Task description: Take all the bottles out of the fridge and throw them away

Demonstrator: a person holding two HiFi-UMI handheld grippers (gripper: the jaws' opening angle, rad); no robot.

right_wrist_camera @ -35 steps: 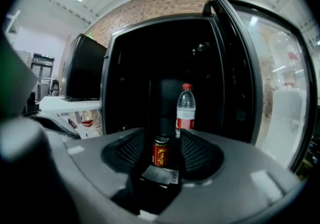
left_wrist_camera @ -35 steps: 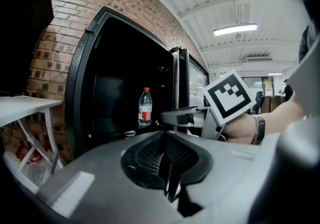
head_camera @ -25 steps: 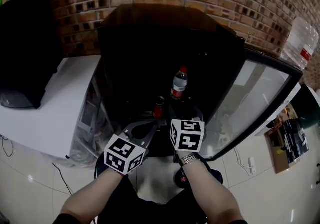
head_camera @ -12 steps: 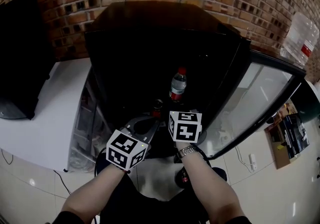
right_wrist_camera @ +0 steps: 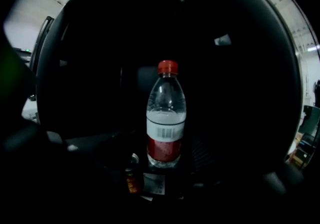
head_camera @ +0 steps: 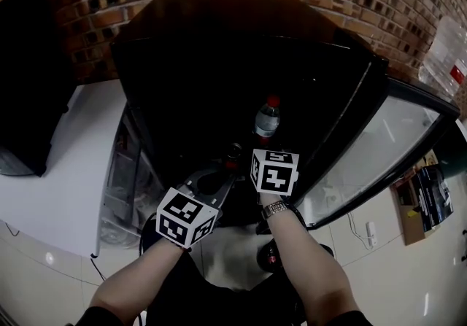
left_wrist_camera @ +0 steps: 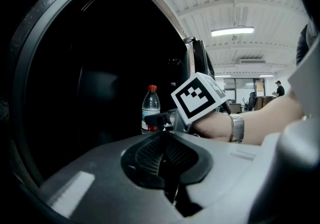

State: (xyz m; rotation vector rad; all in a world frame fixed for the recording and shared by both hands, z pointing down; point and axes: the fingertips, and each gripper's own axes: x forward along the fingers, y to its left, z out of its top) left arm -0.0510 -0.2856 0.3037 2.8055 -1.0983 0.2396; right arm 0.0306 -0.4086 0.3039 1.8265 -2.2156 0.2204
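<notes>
— Where's the bottle?
— The clear bottle (right_wrist_camera: 166, 118) with the red cap stands upright in the dark fridge (head_camera: 219, 62), between the spread jaws of the right tool (left_wrist_camera: 157, 118).
— Anything in the way?
— A small dark bottle (right_wrist_camera: 132, 178) just beside its base. The glass door (head_camera: 372, 164) stands open on the right, and the white table (head_camera: 66, 164) is on the left.
— The left tool (left_wrist_camera: 162, 137)?
— Pressed together, holding nothing.

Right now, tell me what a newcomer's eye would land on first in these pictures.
A clear water bottle with a red cap and red label stands upright in the black inside of the open fridge, the one bright thing there. The black-and-white marker cubes on the left gripper and right gripper stand out at the fridge's mouth, and its glass door hangs open at the right.
</notes>
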